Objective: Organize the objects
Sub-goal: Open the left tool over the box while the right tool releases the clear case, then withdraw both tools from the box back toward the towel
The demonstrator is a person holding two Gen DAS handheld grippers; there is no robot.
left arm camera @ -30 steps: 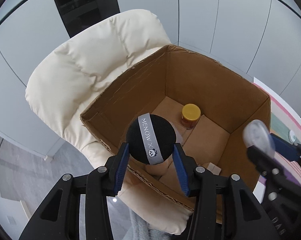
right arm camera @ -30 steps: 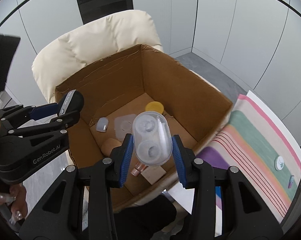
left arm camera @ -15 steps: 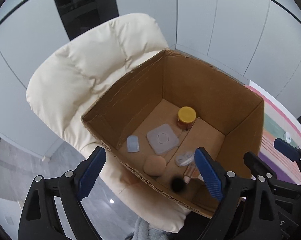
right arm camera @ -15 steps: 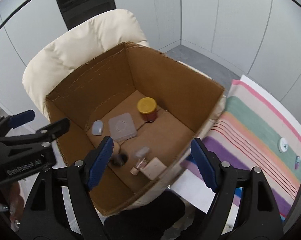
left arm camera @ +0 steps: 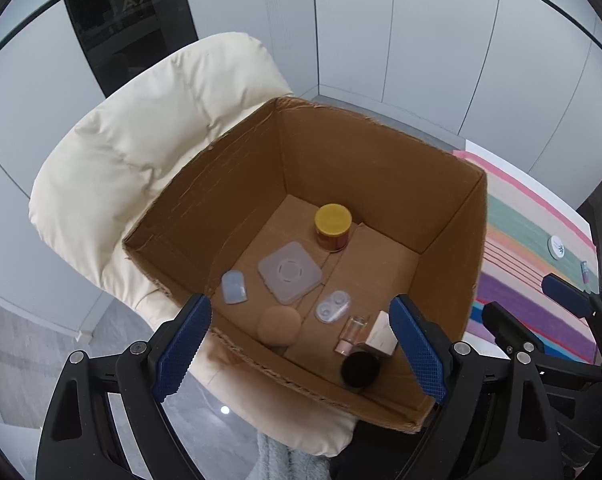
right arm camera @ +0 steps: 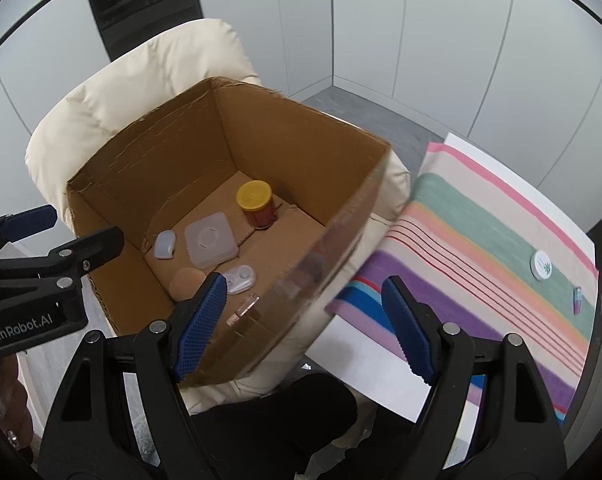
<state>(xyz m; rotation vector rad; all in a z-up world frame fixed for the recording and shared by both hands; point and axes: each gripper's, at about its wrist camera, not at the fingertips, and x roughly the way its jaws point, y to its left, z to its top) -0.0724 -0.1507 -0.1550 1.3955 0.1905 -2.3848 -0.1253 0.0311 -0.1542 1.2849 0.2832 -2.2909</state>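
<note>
An open cardboard box (left arm camera: pixel 381 152) (right arm camera: pixel 301 140) sits on a cream padded chair (left arm camera: pixel 141 128). On its floor lie a black round puff case (left arm camera: pixel 360 368), a clear contact lens case (left arm camera: pixel 333 306) (right arm camera: pixel 241 278), a yellow-lidded jar (left arm camera: pixel 333 222) (right arm camera: pixel 256 202), a clear square lid (left arm camera: pixel 289 271), a beige sponge (left arm camera: pixel 280 325), a small bluish case (left arm camera: pixel 233 287), a small glass bottle (left arm camera: pixel 351 334) and a pale carton (left arm camera: pixel 381 334). My left gripper (left arm camera: pixel 299 350) is open and empty above the box's near edge. My right gripper (right arm camera: pixel 303 322) is open and empty above the box's right wall.
A striped cloth (right arm camera: pixel 481 260) covers a table to the right of the box. On it lie a white round lid (right arm camera: pixel 542 265) and a tiny vial (right arm camera: pixel 577 299). Grey wall panels and a dark glass door (left arm camera: pixel 129 20) stand behind the chair.
Both grippers have opened and let go. The black puff case and the clear lens case have dropped into the box and now lie on its floor. The right gripper has shifted right.
</note>
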